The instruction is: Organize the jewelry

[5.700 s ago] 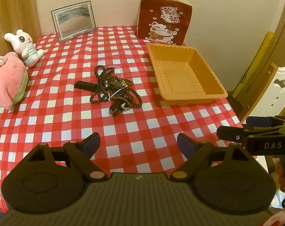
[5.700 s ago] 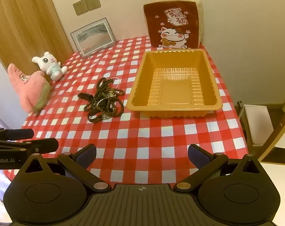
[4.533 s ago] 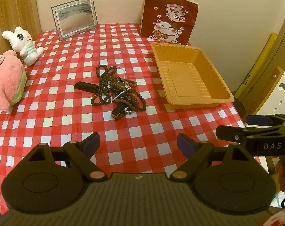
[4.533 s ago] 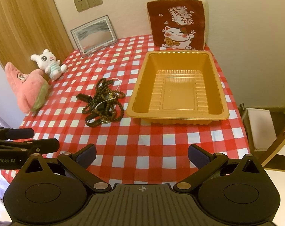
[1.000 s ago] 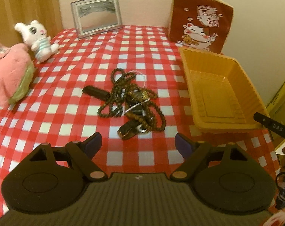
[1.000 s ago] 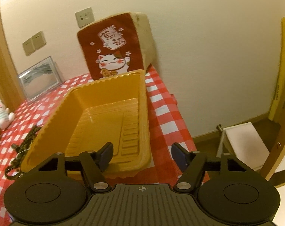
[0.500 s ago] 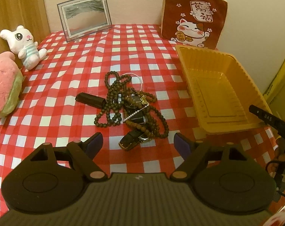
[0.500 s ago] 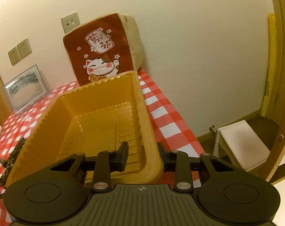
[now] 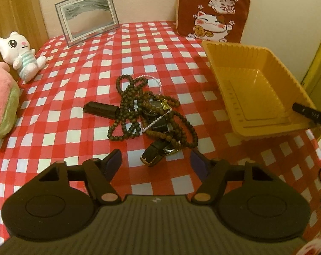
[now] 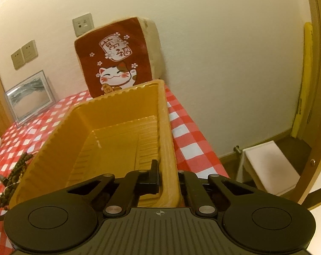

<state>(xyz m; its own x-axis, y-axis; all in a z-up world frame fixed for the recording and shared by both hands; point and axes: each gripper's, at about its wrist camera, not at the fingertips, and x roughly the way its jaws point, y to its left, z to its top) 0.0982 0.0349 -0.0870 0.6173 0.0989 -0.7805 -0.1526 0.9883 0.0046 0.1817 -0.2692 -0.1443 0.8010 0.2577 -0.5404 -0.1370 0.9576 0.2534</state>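
The right hand-held gripper point(image 10: 168, 177) is clamped on the near rim of the orange plastic tray point(image 10: 118, 114), which holds nothing. The left hand-held gripper point(image 9: 155, 162), jaws closing with nothing between them, has the tangled bead necklaces point(image 9: 152, 110) on the surface just ahead.

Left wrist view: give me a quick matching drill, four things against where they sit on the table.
Things:
1. tray
2. beads
3. rabbit toy
4. picture frame

Places:
A. middle of the cloth, in a tangle
B. far edge, leaning by the wall
C. right side, empty
D. left edge, by a pink plush

Pairs: 1-C, 2-A, 3-D, 4-B
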